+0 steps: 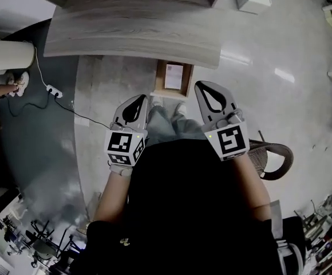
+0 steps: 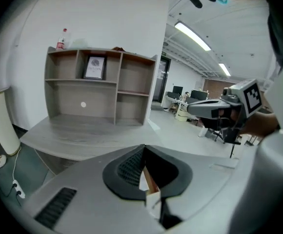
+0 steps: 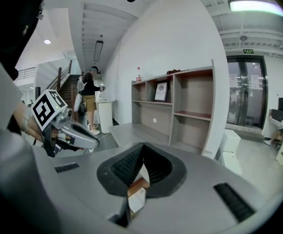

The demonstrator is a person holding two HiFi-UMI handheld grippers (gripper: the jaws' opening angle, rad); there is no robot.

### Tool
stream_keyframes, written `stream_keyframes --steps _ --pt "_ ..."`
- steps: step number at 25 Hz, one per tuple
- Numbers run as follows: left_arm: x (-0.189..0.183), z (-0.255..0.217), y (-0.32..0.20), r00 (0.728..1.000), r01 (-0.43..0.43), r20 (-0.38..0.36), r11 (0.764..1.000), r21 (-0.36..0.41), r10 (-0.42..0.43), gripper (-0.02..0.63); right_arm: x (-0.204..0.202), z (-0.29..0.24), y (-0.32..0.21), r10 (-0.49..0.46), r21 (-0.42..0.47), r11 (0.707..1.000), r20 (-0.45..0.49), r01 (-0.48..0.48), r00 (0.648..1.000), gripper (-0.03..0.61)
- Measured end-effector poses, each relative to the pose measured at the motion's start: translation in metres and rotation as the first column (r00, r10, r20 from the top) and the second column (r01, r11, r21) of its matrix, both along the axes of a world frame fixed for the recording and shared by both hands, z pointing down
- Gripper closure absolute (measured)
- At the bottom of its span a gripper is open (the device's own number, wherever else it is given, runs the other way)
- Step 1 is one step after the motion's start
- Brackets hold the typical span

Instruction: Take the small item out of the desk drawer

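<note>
I hold my left gripper point(image 1: 142, 98) and right gripper point(image 1: 200, 86) side by side near the counter point(image 1: 131, 36), both sets of fingers clenched on nothing, while the small white item point(image 1: 173, 77) lies in the open drawer point(image 1: 161, 78) ahead of them.

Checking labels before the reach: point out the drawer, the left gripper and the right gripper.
drawer point(image 1: 161, 78), head view, left wall.
left gripper point(image 1: 142, 99), head view, closed tips.
right gripper point(image 1: 200, 86), head view, closed tips.

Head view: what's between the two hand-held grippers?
The person's jeans-clad legs, flanked by the left hand-held gripper and the right hand-held gripper; the head view shows it.
</note>
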State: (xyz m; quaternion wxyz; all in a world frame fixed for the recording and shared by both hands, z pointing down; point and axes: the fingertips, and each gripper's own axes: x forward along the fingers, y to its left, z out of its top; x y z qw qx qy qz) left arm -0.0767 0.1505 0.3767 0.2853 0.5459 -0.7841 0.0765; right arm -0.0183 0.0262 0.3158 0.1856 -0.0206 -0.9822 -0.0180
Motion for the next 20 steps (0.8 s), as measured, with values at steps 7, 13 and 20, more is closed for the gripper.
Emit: stream_keyframes --steps 7,13,20 --pt "-0.001 0.067 -0.046 0.988 -0.131 -0.095 0.982 -0.134 0.119 0.606 0.021 0.019 -0.033 0.196 -0.01 0.98 -0.055 -0.197 0.979 0.583" --pt "-0.001 0.128 -0.062 0.961 -0.203 -0.23 0.958 -0.202 0.155 0.606 0.046 0.03 -0.049 0.371 0.012 0.928 -0.125 -0.373 0.92 0.583" --pt "-0.004 0.206 -0.067 0.937 -0.245 -0.316 0.923 -0.298 0.147 0.604 0.063 0.048 -0.058 0.489 0.073 0.871 -0.215 -0.485 0.846 0.583"
